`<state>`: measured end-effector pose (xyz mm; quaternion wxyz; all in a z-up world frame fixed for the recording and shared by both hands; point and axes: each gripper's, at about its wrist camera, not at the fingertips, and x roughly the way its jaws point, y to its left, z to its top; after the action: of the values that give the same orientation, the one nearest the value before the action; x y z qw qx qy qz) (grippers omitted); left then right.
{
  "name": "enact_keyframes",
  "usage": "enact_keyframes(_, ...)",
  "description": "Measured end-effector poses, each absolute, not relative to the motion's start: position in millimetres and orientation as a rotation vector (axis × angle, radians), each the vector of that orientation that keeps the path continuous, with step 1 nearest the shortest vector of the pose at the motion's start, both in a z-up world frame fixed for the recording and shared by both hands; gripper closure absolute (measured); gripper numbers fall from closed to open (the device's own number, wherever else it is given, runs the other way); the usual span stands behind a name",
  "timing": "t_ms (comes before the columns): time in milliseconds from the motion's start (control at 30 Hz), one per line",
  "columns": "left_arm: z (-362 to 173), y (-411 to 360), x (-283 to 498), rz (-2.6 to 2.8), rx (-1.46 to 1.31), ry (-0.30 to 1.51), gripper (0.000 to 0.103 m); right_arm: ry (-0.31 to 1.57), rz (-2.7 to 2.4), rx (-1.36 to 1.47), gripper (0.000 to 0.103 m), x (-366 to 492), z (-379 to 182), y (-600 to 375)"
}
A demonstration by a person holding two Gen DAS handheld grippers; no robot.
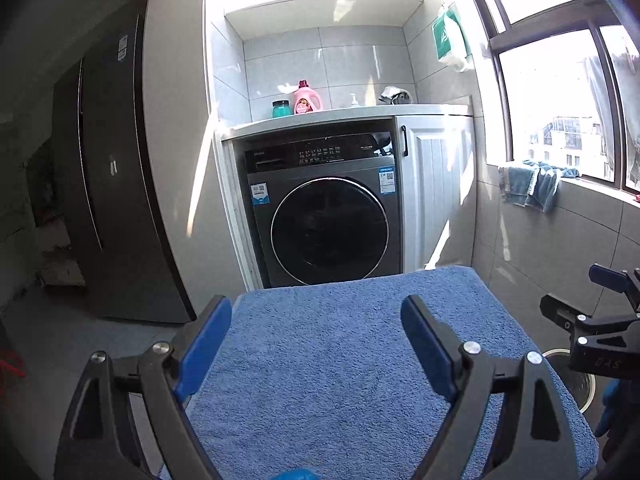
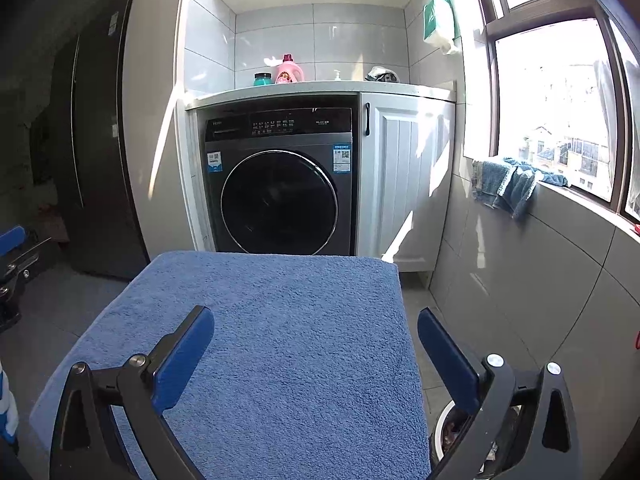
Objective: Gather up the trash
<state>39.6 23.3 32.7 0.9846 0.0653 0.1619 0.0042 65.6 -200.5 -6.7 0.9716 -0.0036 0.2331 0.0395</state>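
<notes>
**Both claws empty over a bare towel, bin low right**

Left gripper (image 1: 316,344): jaws spread wide, nothing between the blue pads, nothing touched. Right gripper (image 2: 316,352): same, wide and empty.

Directly under and ahead of both claws: blue towel (image 2: 280,320) covering a flat stand. No trash visible on it in either view.

The relation that matters: the only task-related thing I can find is a round trash bin (image 1: 576,376), on the floor just off the towel's right edge, below and right of both claws. Right claw is nearer; its right finger overlaps the rim in its own view. Bin contents too hidden to call.

Judgement: no loose trash in sight, so there is nothing to pick here.

Beyond the towel: washing machine (image 2: 280,192), pink detergent bottle (image 2: 289,69) on the counter above.
</notes>
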Motion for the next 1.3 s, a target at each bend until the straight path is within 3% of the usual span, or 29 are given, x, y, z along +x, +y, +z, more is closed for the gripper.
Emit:
enact_keyframes(433,35,23,33,0.012,0.123,0.316,0.017,0.421,0.070,-0.017,0.000,45,11,-200)
enact_keyframes(1300,3,4,70,0.021,0.146,0.395,0.013,0.532,0.043,0.007,0.000,76,-33,-223)
